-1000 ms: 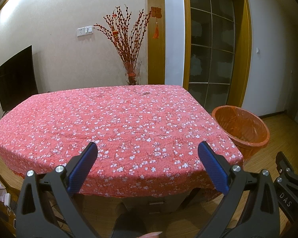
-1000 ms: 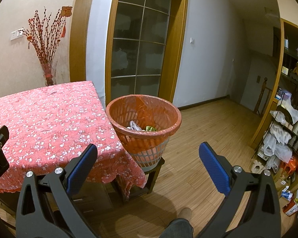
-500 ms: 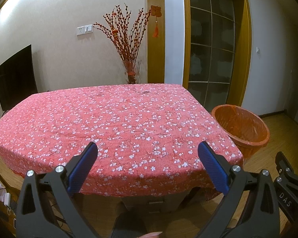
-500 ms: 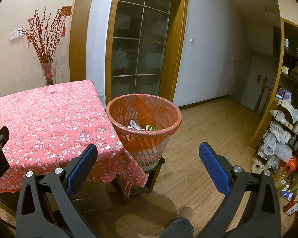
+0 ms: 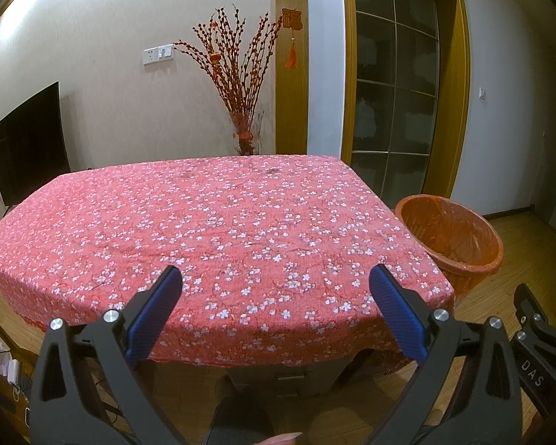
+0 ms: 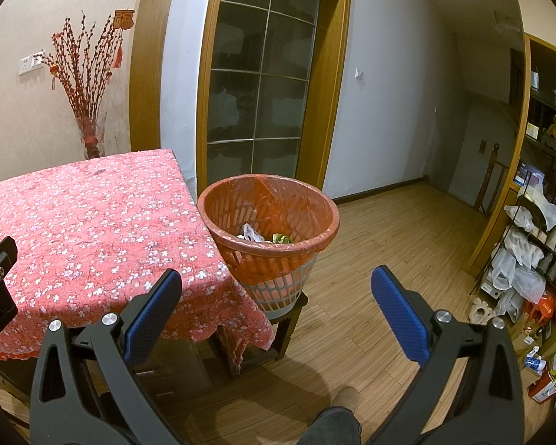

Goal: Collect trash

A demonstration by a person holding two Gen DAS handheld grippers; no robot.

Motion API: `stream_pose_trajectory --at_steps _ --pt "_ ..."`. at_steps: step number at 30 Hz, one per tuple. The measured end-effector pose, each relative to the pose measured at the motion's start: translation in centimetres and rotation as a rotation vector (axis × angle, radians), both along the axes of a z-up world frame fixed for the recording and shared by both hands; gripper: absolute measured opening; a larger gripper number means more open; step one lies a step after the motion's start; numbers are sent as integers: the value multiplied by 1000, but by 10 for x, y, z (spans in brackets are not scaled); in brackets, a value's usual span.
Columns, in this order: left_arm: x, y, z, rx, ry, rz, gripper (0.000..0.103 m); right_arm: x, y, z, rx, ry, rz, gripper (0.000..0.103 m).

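Observation:
An orange waste basket [image 6: 268, 230] lined with a red bag stands on a low stool right of the table; it also shows in the left wrist view [image 5: 450, 237]. White and green trash [image 6: 265, 236] lies inside it. My left gripper [image 5: 276, 289] is open and empty, held over the near edge of the table with the red flowered cloth [image 5: 211, 222]. My right gripper [image 6: 276, 291] is open and empty, held in front of and below the basket. No loose trash shows on the cloth.
A vase of red branches [image 5: 241, 85] stands behind the table. A dark TV [image 5: 26, 144] is at the left wall. A glass door [image 6: 263, 85] is behind the basket. Shelves and bags [image 6: 530, 259] crowd the right side. My foot [image 6: 343, 398] is on the wooden floor.
Both views have shifted very slightly; the table sits a touch higher in the left wrist view. Both grippers stay open and empty.

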State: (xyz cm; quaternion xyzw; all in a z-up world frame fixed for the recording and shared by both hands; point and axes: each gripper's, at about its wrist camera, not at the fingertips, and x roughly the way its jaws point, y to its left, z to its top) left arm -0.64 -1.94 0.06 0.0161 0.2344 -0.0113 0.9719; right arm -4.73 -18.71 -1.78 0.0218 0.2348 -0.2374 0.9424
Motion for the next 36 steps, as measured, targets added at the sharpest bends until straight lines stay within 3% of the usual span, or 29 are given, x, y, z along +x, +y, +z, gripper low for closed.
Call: stream_pose_trajectory --at_steps 36 --pt "4 3 -4 -3 26 -1 99 -2 0 -1 3 6 4 101"
